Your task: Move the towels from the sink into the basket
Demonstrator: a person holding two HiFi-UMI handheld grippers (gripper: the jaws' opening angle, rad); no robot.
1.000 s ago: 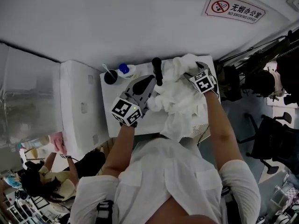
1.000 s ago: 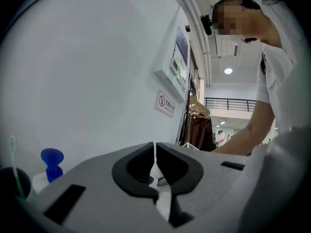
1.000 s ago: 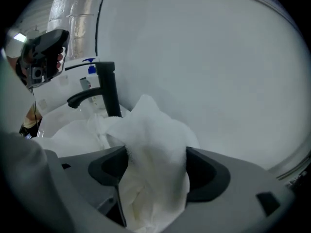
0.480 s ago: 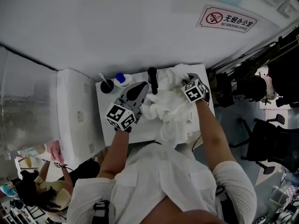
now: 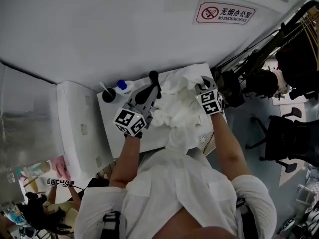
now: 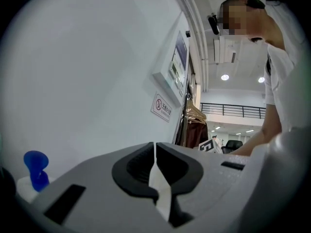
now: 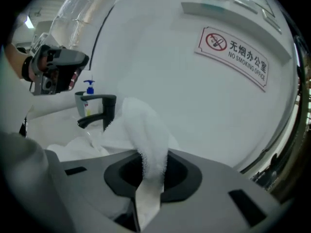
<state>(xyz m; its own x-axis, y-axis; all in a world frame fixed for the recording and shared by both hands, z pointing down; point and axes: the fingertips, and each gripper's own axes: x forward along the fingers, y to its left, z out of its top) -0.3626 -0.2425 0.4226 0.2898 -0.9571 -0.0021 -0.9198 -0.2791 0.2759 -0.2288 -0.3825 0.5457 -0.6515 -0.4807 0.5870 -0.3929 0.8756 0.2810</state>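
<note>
Left gripper [image 5: 148, 89] and right gripper [image 5: 202, 83] flank bunched towels [image 5: 179, 108].

White rectangular vanity counter [image 5: 130, 144] set against a pale wall.
A heap of white terry towels [image 5: 180, 102] covers its right part and reaches the near edge. A black tap [image 5: 155, 79] stands at the back, just beside the heap. A blue-capped pump bottle [image 5: 122, 85] and a black cup [image 5: 107, 96] stand left of it, along the wall.

On the white wall [image 5: 99, 29] above the sink, a red-bordered sign [image 5: 224, 13]: crossed-out cigarette symbol, then "无烟办公室" over "NO SMOKING OFFICE". Legible again in the right gripper view; too small to read in the left gripper view.
</note>
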